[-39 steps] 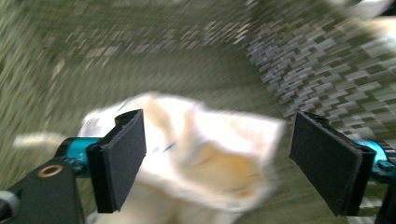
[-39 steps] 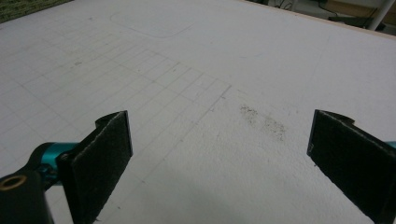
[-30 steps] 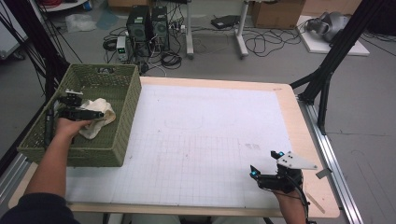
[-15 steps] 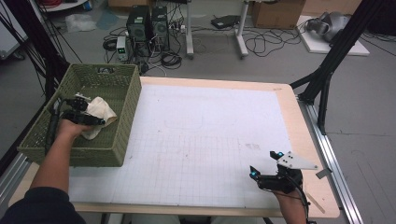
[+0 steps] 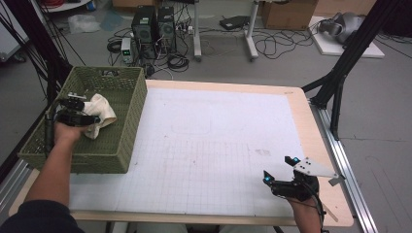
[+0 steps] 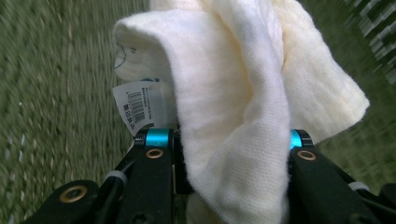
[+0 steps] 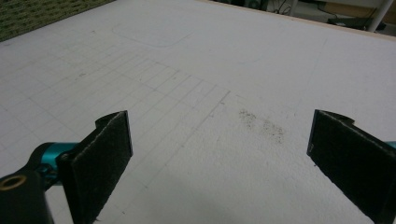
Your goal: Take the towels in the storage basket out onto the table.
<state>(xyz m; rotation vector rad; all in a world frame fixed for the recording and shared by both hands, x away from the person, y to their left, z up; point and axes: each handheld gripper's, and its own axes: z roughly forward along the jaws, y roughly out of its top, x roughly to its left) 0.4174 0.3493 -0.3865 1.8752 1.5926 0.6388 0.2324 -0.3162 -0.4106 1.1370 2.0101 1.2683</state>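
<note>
A cream cloth (image 5: 101,112) with a barcode tag (image 6: 135,105) lies bunched in the green woven basket (image 5: 104,156) at the table's left edge. My left gripper (image 5: 87,110) is inside the basket; its jaws have just been closing and now press on a thick fold of the cloth (image 6: 243,93), which fills the gap between them (image 6: 229,140). My right gripper (image 5: 278,170) rests low over the white gridded mat near the table's front right corner. Its jaws stand wide open (image 7: 219,140) with nothing between them.
The white gridded mat (image 5: 218,141) covers most of the wooden table (image 5: 311,121). Behind the table, computer towers (image 5: 153,26), cables and boxes sit on the floor. A black frame leg (image 5: 340,82) stands off the right edge.
The left gripper's jaws have closed on the cloth and the hand has risen a little, gathering the cloth up in the basket. The right gripper has stayed still.
</note>
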